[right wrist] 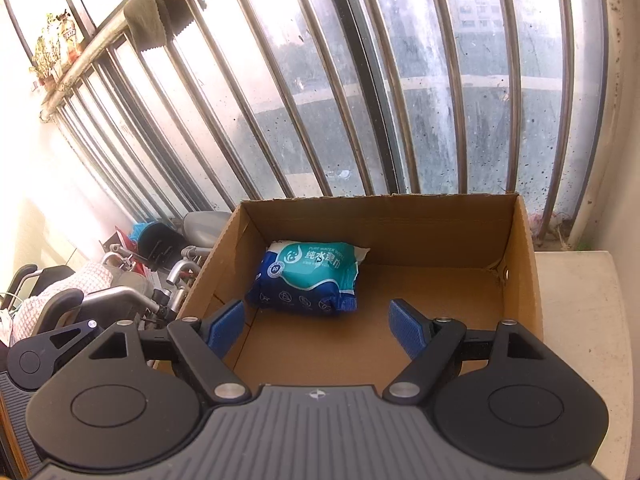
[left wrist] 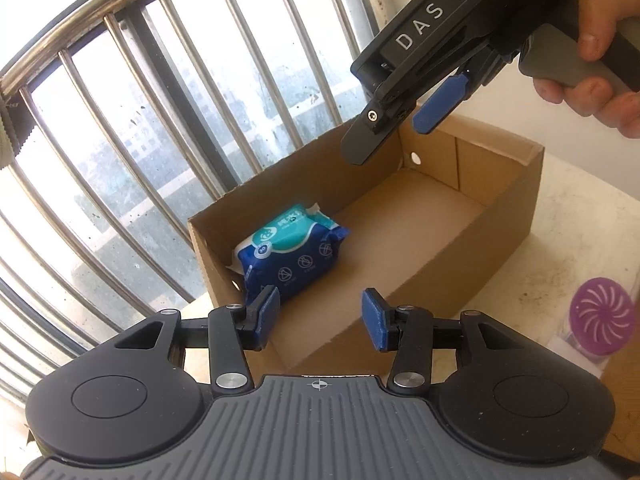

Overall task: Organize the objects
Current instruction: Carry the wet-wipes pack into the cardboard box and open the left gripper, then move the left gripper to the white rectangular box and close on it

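A blue and teal pack of wet wipes lies inside an open cardboard box, near its left end. My left gripper hovers over the box's near edge, just this side of the pack. Its blue pads stand apart with nothing between them. My right gripper is open wide and empty above the box's near side. In the left wrist view the right gripper hangs over the box's far end, held by a hand.
The box sits on a pale counter against a barred window. A round purple disc with a swirl pattern lies on the counter right of the box. Left of the box is a clutter of metal frames and cloth.
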Tool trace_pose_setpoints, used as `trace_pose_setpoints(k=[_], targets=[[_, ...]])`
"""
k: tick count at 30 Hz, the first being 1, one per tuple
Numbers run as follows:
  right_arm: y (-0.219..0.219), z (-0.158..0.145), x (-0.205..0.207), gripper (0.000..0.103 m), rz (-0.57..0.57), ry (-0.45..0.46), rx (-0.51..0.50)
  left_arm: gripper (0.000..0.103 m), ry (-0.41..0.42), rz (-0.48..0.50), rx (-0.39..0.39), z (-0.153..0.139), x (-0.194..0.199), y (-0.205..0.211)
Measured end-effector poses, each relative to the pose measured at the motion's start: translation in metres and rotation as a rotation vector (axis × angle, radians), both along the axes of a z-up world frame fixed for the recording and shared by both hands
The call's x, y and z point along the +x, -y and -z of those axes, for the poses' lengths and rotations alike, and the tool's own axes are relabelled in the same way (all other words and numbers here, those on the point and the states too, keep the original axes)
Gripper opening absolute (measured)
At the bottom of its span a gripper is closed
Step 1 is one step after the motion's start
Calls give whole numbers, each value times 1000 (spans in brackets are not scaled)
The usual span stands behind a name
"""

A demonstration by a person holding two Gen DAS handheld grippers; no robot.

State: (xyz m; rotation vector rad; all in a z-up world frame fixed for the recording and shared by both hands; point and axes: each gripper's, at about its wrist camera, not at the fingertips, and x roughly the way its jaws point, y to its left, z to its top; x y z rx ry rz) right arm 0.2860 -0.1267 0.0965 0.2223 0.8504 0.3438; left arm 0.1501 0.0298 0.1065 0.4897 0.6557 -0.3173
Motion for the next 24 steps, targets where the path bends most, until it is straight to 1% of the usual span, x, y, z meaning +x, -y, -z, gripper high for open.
trace_pose_setpoints(k=[2, 4, 7, 10, 13, 14, 15, 17, 18, 19, 21, 24], targets=[[4, -4, -20, 82, -13, 13, 3, 50, 5, 13, -19, 1, -13, 2], [8, -4, -39, 83, -35, 15, 18, 52, 10, 34, -47, 7, -24, 5], [16, 3, -62, 85, -58, 12, 33, 52, 45, 82, -76, 17, -43, 14], [25, 15, -85, 85, -68, -9, 48, 53, 39, 146, -92, 27, -56, 24], [33, 27, -112, 86, -94, -4, 65, 60, 2, 201, -108, 40, -67, 35], [35, 31, -121, 87, -102, -3, 54, 64, -16, 217, -118, 45, -69, 38], [35, 33, -127, 88, -105, 0, 43, 67, -45, 236, -136, 49, -71, 39], [35, 40, -145, 93, -120, 16, 8, 74, -95, 269, -175, 57, -74, 39], [35, 43, -155, 94, -138, 28, -7, 74, -107, 283, -178, 61, -75, 40], [36, 47, -163, 96, -158, 33, -16, 75, -107, 293, -169, 65, -76, 41], [38, 55, -176, 97, -177, 39, -24, 76, -103, 327, -123, 74, -79, 44], [39, 68, -190, 99, -157, 49, -57, 77, -127, 369, -58, 87, -79, 51]])
